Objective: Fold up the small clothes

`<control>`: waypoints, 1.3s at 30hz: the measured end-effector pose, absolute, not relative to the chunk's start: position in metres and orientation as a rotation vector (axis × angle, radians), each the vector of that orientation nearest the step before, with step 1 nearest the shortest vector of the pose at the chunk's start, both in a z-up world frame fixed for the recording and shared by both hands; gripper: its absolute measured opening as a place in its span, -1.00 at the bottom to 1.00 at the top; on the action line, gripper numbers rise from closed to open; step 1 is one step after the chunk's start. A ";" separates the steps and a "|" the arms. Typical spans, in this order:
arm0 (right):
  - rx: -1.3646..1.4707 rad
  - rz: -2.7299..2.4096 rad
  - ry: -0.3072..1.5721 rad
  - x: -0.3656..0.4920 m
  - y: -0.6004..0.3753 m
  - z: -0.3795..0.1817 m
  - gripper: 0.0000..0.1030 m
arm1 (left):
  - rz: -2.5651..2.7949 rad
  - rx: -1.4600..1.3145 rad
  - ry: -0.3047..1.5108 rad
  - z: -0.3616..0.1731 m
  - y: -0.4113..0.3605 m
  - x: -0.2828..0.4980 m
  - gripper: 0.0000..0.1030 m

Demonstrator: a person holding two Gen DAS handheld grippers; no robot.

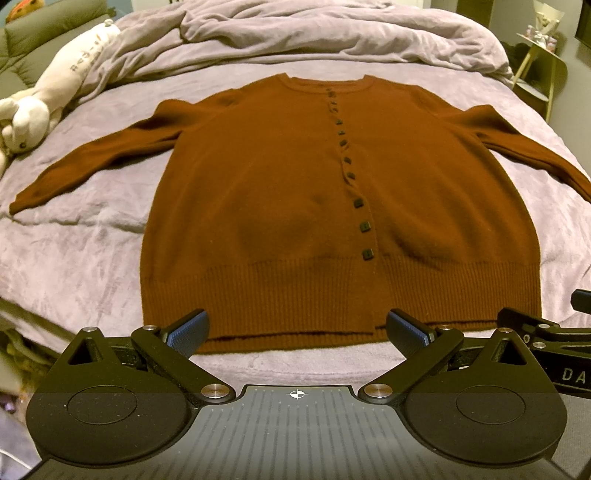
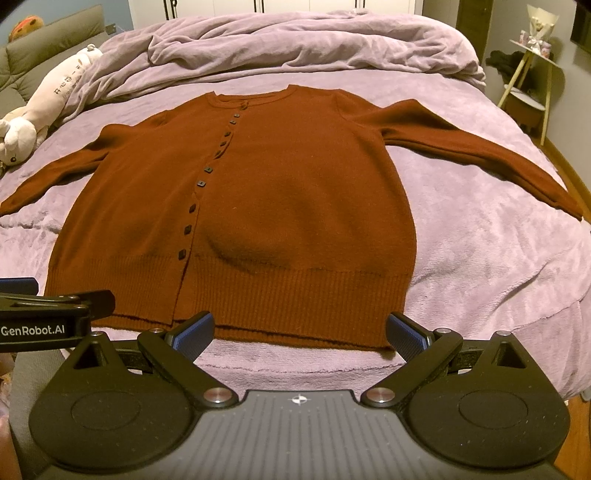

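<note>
Now both grippers are lining up at the hem, nothing folded yet.

Left gripper (image 1: 297,332) and right gripper (image 2: 301,332) are hovering spread wide and empty, just short of the rust cardigan (image 1: 295,192) lying flat, buttoned, sleeves out on the bed (image 1: 74,251); next move is probably reaching for a sleeve or side edge and pinching it.

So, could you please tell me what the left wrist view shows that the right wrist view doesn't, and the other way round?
Only the left wrist view shows the left hand-held gripper front on, open over the cardigan's hem, and the word DA on the other tool at the right edge.

Only the right wrist view shows the right hand-held gripper front on, also open, the white cupboard doors behind the bed, and the GenRobot.AI lettering.

Both show the rust-brown cardigan spread flat and buttoned, the lilac blanket, the plush toy and the side table.
</note>
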State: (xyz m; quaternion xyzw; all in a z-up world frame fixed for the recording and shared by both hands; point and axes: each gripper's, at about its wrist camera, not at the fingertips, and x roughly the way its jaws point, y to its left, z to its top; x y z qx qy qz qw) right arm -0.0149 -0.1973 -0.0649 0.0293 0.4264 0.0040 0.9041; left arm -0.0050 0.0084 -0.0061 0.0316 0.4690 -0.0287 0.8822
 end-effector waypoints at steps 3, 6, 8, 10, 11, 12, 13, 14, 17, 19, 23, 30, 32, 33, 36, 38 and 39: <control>0.069 0.011 0.882 -0.015 -0.198 -0.065 0.92 | -0.059 0.063 0.983 -0.006 0.008 -0.001 1.00; 0.073 0.013 0.885 -0.014 -0.199 -0.066 0.92 | -0.058 0.063 0.986 -0.005 0.007 0.000 1.00; 0.067 0.004 0.882 -0.013 -0.199 -0.066 0.92 | -0.057 0.063 0.987 -0.006 0.007 0.000 1.00; 0.066 0.007 0.881 -0.014 -0.199 -0.066 0.92 | -0.056 0.062 0.990 -0.006 0.006 0.001 1.00; 0.069 0.011 0.879 -0.014 -0.199 -0.066 0.92 | -0.055 0.062 0.992 -0.006 0.006 0.002 1.00; 0.070 0.014 0.878 -0.014 -0.199 -0.066 0.92 | -0.055 0.061 0.993 -0.006 0.007 0.002 1.00; 0.069 0.015 0.877 -0.014 -0.199 -0.066 0.92 | -0.055 0.061 0.994 -0.006 0.006 0.002 1.00; 0.068 0.014 0.878 -0.014 -0.199 -0.066 0.92 | -0.054 0.061 0.995 -0.006 0.006 0.003 1.00; 0.070 0.014 0.880 -0.014 -0.200 -0.067 0.92 | -0.055 0.062 0.995 -0.006 0.006 0.003 1.00; 0.074 0.012 0.882 -0.014 -0.201 -0.067 0.92 | -0.054 0.061 0.995 -0.006 0.006 0.003 1.00; 0.078 0.015 0.885 -0.014 -0.201 -0.067 0.92 | -0.053 0.061 1.000 -0.007 0.006 0.004 1.00; 0.081 0.034 0.885 -0.014 -0.202 -0.068 0.92 | -0.051 0.061 1.004 -0.008 0.006 0.005 1.00; 0.076 0.036 0.887 -0.013 -0.201 -0.069 0.92 | -0.050 0.061 1.005 -0.008 0.007 0.006 1.00; 0.075 0.038 0.890 -0.013 -0.200 -0.069 0.92 | -0.050 0.060 1.006 -0.008 0.006 0.006 1.00; 0.082 0.050 0.892 -0.012 -0.200 -0.070 0.92 | -0.050 0.061 1.009 -0.009 0.006 0.007 1.00; 0.082 0.054 0.893 -0.012 -0.200 -0.071 0.92 | -0.050 0.060 1.011 -0.010 0.006 0.007 1.00; 0.083 0.057 0.892 -0.013 -0.200 -0.071 0.92 | -0.049 0.060 1.012 -0.010 0.006 0.007 1.00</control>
